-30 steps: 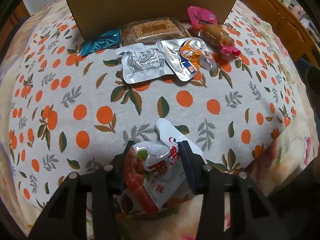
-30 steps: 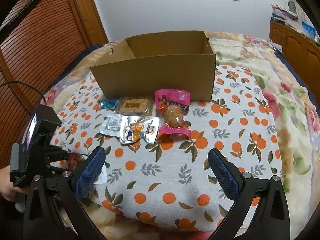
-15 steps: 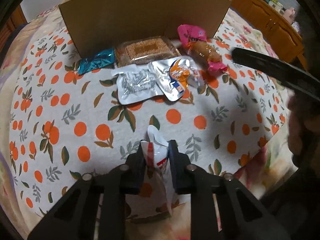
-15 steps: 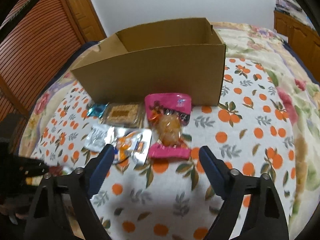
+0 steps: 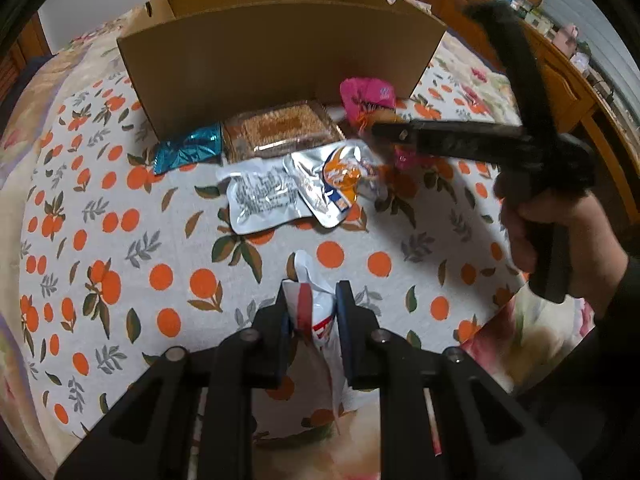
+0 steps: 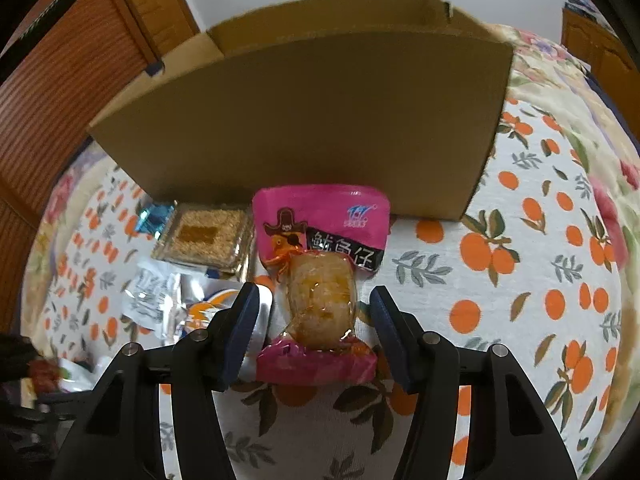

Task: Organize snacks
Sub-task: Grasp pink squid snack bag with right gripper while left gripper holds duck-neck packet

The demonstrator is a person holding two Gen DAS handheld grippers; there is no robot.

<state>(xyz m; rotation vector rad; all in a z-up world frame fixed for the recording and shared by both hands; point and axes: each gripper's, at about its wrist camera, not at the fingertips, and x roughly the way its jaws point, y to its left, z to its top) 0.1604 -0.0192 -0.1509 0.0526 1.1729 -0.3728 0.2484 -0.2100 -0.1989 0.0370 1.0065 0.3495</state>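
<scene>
My left gripper [image 5: 312,296] is shut on a white and red snack packet [image 5: 318,316], held just above the orange-print blanket [image 5: 120,240]. My right gripper [image 6: 314,306] straddles a pink snack packet [image 6: 320,280] with a clear window. Its jaws are closing, and a gap still shows at each pad. In the left wrist view the right gripper [image 5: 400,132] reaches across the pink snack packet [image 5: 368,94]. Behind stands an open cardboard box [image 5: 280,60] [image 6: 304,120]. In front of it lie a blue packet [image 5: 188,152], a clear tray of brown snack [image 5: 280,130] and two silver packets [image 5: 264,196] [image 5: 340,176].
A person's hand [image 5: 560,232] grips the right tool's handle at the right. Wooden cabinets [image 5: 560,72] stand beyond the bed on the right, and a slatted wooden door [image 6: 60,80] is on the left. Bare blanket [image 6: 540,280] stretches right of the pink packet.
The left gripper shut on the white and red packet and rose slightly. The right gripper came forward and down over the pink packet while its jaws narrowed.
</scene>
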